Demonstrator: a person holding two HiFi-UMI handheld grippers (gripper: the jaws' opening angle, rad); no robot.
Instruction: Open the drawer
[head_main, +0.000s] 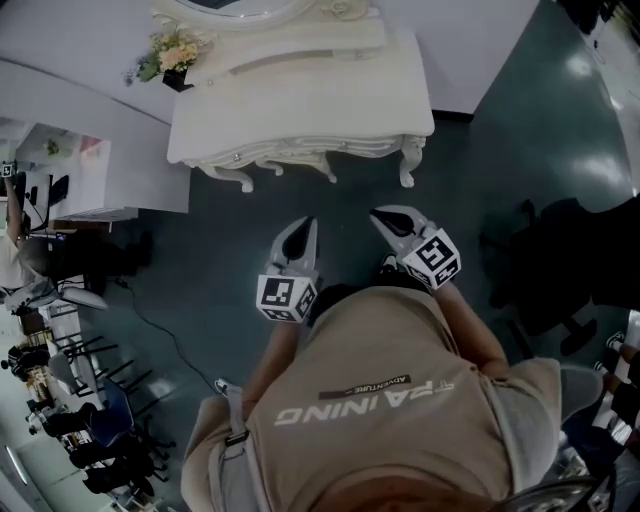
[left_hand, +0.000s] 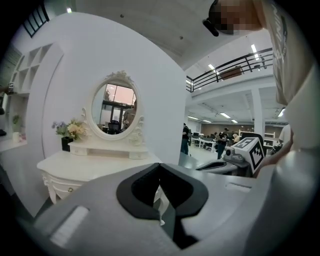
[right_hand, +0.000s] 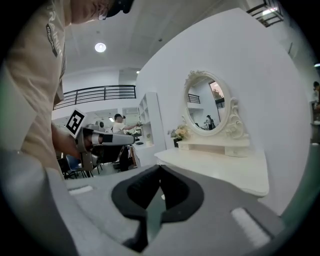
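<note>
A dark teal floor (head_main: 470, 180) runs up to a white wall, with desks and black chairs (head_main: 90, 440) crowded at the far left of the head view. Against the wall stands a white dressing table (head_main: 300, 100) on curved legs. It has a dark vase of flowers (head_main: 175, 52) at its left end and an oval mirror (left_hand: 116, 107) rising behind. The drawer (left_hand: 64, 188) sits in the table's front apron, flush and closed, with a small knob on it — well apart from both grippers. A person in a beige shirt (head_main: 390, 400) stands back from the table. The left gripper (head_main: 306, 228) points toward the table, its jaws pressed together with nothing between them. Just to its right, the right gripper (head_main: 385, 218) points the same way — jaws likewise clamped together and empty. A dark office chair (head_main: 560, 270) stands at the far right.
</note>
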